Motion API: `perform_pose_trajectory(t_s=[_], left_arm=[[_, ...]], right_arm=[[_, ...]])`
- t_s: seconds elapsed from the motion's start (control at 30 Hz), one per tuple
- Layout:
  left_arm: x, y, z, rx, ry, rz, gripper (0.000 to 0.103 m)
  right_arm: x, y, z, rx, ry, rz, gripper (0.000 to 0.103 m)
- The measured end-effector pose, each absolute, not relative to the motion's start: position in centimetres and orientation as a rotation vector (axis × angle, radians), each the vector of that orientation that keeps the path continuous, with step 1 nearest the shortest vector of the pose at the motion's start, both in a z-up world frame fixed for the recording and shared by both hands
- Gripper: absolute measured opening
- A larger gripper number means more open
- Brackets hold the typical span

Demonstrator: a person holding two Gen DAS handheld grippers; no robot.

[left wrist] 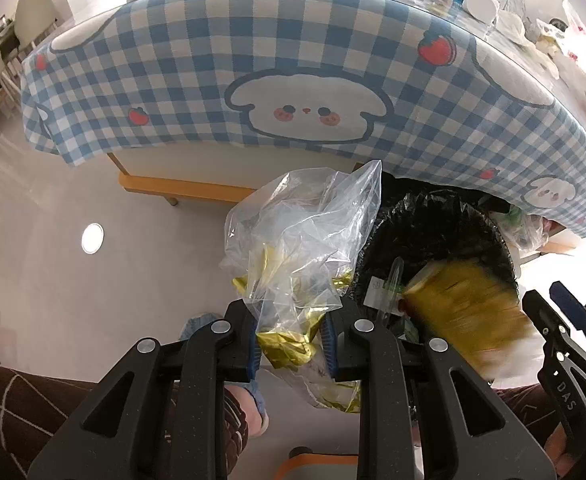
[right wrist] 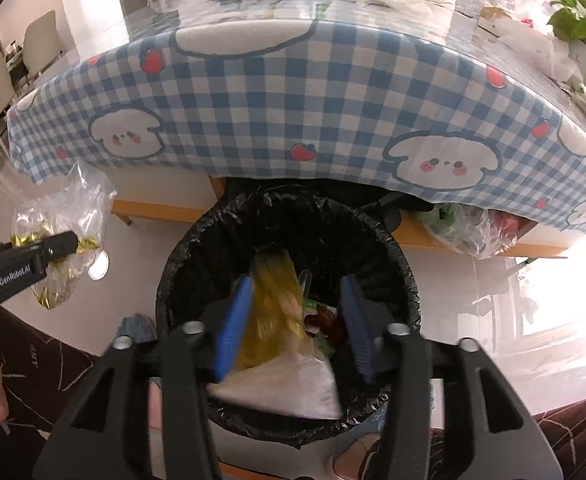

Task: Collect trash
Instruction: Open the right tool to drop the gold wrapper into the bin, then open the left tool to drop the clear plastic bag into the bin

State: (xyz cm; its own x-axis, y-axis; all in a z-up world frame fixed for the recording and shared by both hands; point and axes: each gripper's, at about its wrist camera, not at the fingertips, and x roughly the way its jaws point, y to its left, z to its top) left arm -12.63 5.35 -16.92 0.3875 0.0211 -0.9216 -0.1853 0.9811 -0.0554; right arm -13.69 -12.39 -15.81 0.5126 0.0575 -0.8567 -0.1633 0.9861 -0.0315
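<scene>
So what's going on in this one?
A person is binning trash from a checked-cloth table. The right gripper is open over the black-lined bin, and a blurred yellow packet is between its fingers, apparently dropping in. The left gripper is shut on a clear plastic bag of gold wrappers, beside the bin.

A crumpled clear bag [left wrist: 297, 240] of gold wrappers hung at nine o'clock of the black-lined bin [right wrist: 397, 248]; a blurred yellow packet [right wrist: 273, 308] was over its mouth.

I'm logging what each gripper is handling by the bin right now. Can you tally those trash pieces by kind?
Clear bag with gold wrappers, in left gripper: 1
Blurred yellow packet over the bin, between the open right gripper fingers: 1
Total: 2
</scene>
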Motion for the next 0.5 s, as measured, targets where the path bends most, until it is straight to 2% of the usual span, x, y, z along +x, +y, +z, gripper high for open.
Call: perform_pose_trajectory(t_s=[0.2,0.5], left_arm=[[-12.6,4.2,-17.0,-0.151,1.173,0.121,0.023],[-12.3,0.1,-16.6,-0.142,1.174,0.07,0.023]], right_arm=[[-13.4,-13.5,-15.2,-0.088,0.999,0.106,0.082],[-12.7,-17.7,-14.5,-0.049,0.996,0.054,0.095]])
